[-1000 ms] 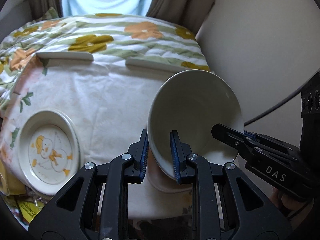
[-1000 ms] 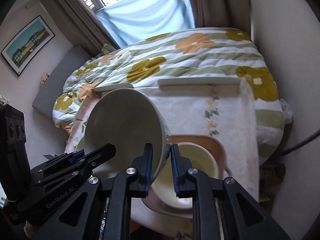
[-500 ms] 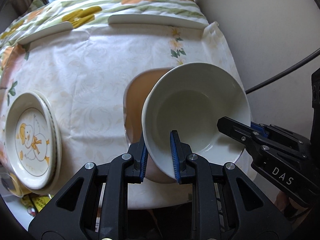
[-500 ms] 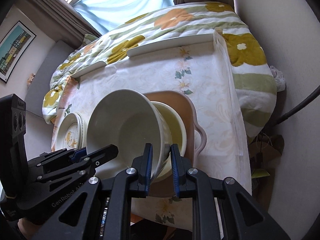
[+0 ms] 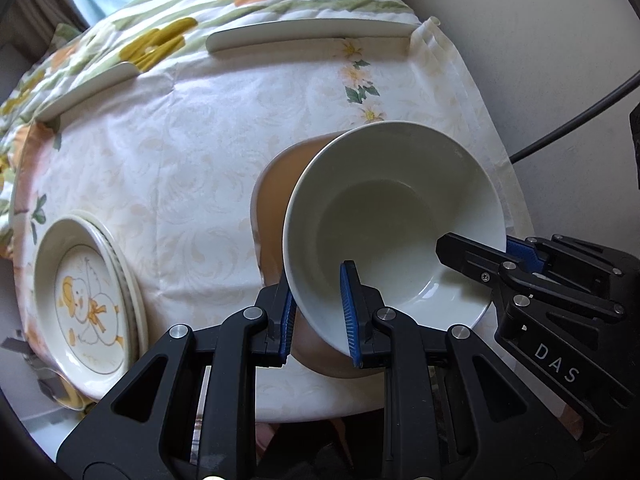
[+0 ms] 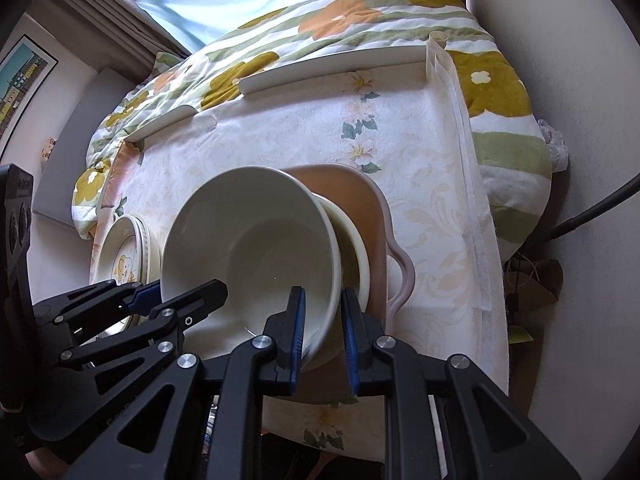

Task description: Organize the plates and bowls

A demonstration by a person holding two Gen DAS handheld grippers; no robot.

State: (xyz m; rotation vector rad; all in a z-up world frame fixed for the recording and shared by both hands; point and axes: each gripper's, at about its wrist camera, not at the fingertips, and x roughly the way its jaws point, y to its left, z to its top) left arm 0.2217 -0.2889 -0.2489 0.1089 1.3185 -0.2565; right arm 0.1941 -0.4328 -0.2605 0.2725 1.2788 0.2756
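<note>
Both grippers hold one white bowl [image 5: 392, 216] by its rim, tilted, over a pink tray [image 5: 276, 184]. My left gripper [image 5: 318, 312] is shut on the bowl's near-left rim. My right gripper [image 6: 322, 320] is shut on its near-right rim [image 6: 256, 248]. In the right wrist view a second cream bowl [image 6: 354, 248] sits on the tray [image 6: 372, 200], and the held bowl rests partly inside it. A stack of plates with a duck picture [image 5: 86, 304] lies at the table's left; it also shows in the right wrist view [image 6: 124, 252].
The table has a pale floral cloth [image 5: 180, 152] with raised white rim strips [image 5: 312, 32] at its far edge. A flowered quilt [image 6: 320, 28] lies beyond. A wall [image 6: 580, 80] and a black cable [image 5: 580, 120] are close on the right.
Both grippers have lowered the bowl from a steep tilt in the air down onto the cream bowl on the tray. The views tipped down toward the table.
</note>
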